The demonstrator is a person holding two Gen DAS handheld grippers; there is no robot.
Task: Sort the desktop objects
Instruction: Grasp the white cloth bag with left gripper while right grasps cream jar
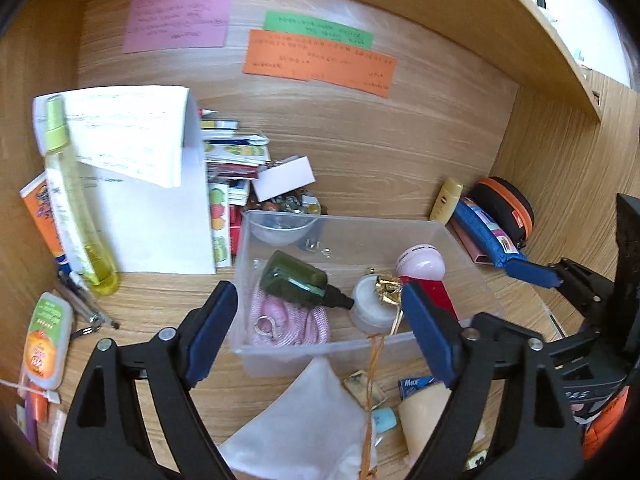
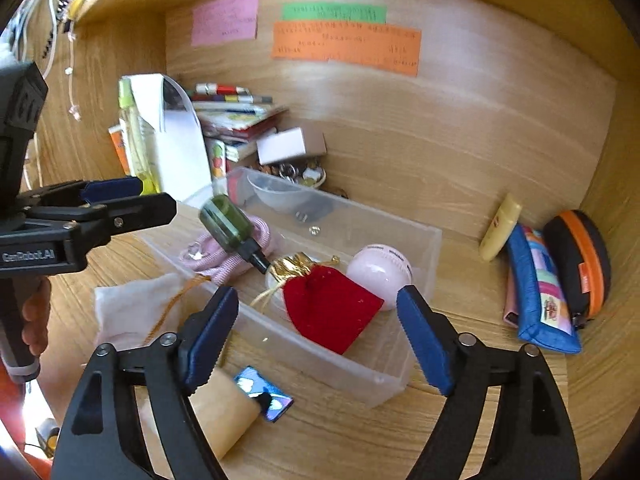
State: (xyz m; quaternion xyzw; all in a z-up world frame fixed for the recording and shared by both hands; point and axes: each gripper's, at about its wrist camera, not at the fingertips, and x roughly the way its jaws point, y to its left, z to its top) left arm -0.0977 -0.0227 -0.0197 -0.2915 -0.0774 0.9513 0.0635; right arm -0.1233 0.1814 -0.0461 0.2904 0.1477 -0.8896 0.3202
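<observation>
both grippers, left gripper (image 1: 318, 332) and right gripper (image 2: 318, 338), hover with jaws spread wide and empty at the near side of the clear plastic bin (image 2: 416, 248), which holds a dark green bottle (image 2: 230, 226), pink cord (image 2: 224, 258), red velvet pouch (image 2: 332, 312), pink round gadget (image 2: 380, 272), a small white jar (image 1: 370, 300) and a clear bowl (image 1: 280, 228). the green bottle appears to rest tilted on the cord and could roll. a white cloth (image 1: 308, 412) with a trailing string lies just in front of the bin and could snag.
</observation>
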